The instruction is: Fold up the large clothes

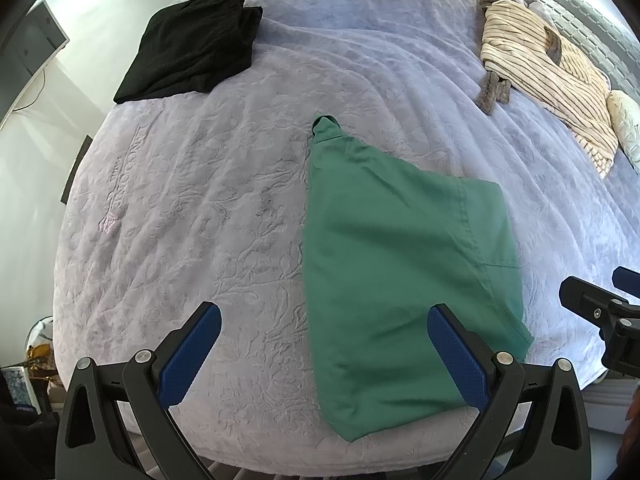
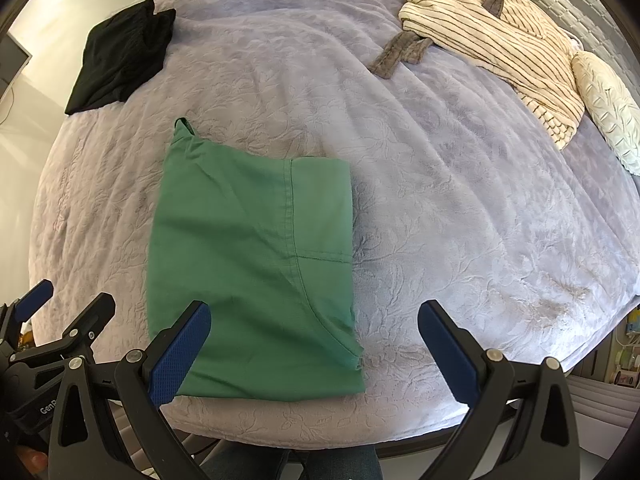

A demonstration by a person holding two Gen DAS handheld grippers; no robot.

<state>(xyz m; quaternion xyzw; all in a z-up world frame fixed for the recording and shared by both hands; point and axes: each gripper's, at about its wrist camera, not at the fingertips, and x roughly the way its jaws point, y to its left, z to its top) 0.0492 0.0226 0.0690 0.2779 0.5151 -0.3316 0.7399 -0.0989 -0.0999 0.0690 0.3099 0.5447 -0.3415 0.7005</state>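
Both grippers hang over the near edge of the bed point(image 2: 440, 200), and neither has cloth in it; the left gripper point(image 1: 324, 344) has its blue pads spread wide, one pad over bare bedspread and the other over the green garment point(image 1: 392, 280); the right gripper point(image 2: 314, 344) is just as wide, its left pad above the garment's near corner, its right pad clear of it, over the spread.

The green garment lies flat at the near edge of the bed, already doubled into a rough rectangle, seams showing along its right side, one narrow end trailing away toward the middle of the bed; so the fold looks part done, by my reading, a pause between folds, with nothing gripped.

Farther up the bed from the green garment, a black garment point(image 1: 192, 48) sits at the far left, a striped robe point(image 2: 492, 40) at the far right beside a pale pillow point(image 2: 608, 104).

Next, I'd judge, each gripper needs to come down onto an edge of the green garment, pinch a single layer set cleanly, and carry it across for another fold; that trailing end wants tucking in too.
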